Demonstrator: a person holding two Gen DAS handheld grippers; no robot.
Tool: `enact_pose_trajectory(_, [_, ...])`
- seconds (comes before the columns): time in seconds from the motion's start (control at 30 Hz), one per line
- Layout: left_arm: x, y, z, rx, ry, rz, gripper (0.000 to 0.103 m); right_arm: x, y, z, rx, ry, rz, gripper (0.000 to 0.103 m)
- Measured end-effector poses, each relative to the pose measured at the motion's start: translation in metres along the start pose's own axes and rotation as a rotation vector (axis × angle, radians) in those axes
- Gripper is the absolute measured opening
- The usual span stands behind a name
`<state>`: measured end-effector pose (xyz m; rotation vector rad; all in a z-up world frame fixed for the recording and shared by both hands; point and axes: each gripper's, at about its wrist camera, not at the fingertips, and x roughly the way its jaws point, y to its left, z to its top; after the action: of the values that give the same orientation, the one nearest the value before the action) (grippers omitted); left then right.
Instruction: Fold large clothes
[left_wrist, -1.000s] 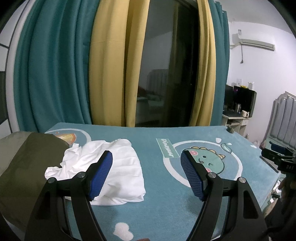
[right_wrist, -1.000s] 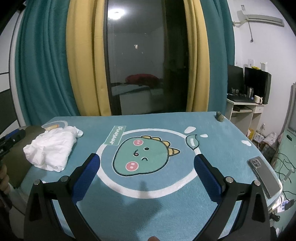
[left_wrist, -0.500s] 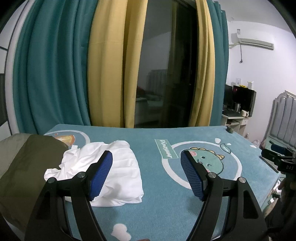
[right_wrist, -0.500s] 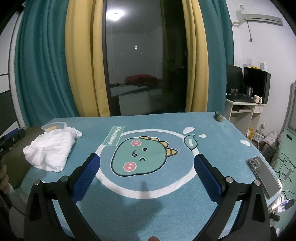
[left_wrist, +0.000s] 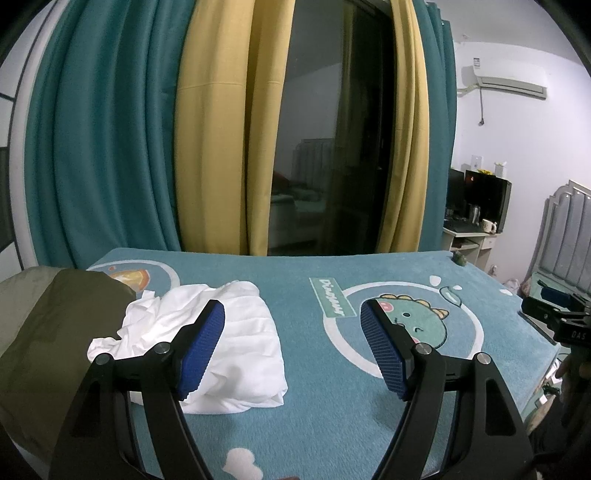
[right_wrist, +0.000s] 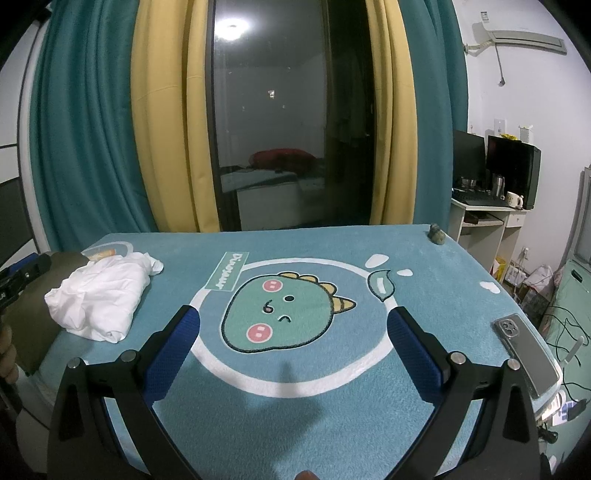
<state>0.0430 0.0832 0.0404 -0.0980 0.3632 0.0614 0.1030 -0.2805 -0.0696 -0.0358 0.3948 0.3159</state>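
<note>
"Dinosaur" label (right_wrist: 226, 272) on rug (right_wrist: 424, 295)

The near part of the white garment (left_wrist: 236, 343) is hidden behind a finger of the left hand-held gripper (left_wrist: 291, 350). An olive cloth (left_wrist: 48, 332) is cut off by the left-wrist view's left edge. The phone (right_wrist: 526, 354) is partly masked by the right hand-held gripper (right_wrist: 293, 354). Desk items (right_wrist: 495, 188) are too small to be identified.
</note>
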Motion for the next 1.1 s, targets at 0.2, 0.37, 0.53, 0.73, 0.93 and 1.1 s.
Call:
enact_pose_trajectory(0.2, [0.0002, 0.0004, 0.0001, 0.0, -0.001, -0.001, 0.079, 0.0002, 0.0003, 0.0009, -0.002, 0.0, 0.0, 0.1])
enact_pose_trajectory(0.37, [-0.0002, -0.0005, -0.0003, 0.001, 0.0, 0.0, 0.079, 0.0004, 0.0005, 0.0011, -0.002, 0.0, 0.0, 0.1])
enact_pose_trajectory(0.53, [-0.0006, -0.0006, 0.0024, 0.001, -0.001, 0.0, 0.079, 0.0007, 0.0009, 0.0018, -0.002, -0.001, 0.0, 0.1])
enact_pose_trajectory(0.73, [-0.0005, -0.0012, 0.0027, 0.001, -0.001, 0.001, 0.079, 0.0008, 0.0004, 0.0019, 0.0, 0.0, 0.001, 0.1])
enact_pose_trajectory(0.93, [-0.0016, -0.0023, 0.0017, 0.0, -0.002, 0.002, 0.079, 0.0007, 0.0, 0.0019, -0.001, -0.001, 0.002, 0.1])
enact_pose_trajectory(1.1, [-0.0017, -0.0027, 0.0014, 0.0, -0.002, 0.001, 0.079, 0.0006, -0.0005, 0.0017, -0.002, -0.001, 0.003, 0.1])
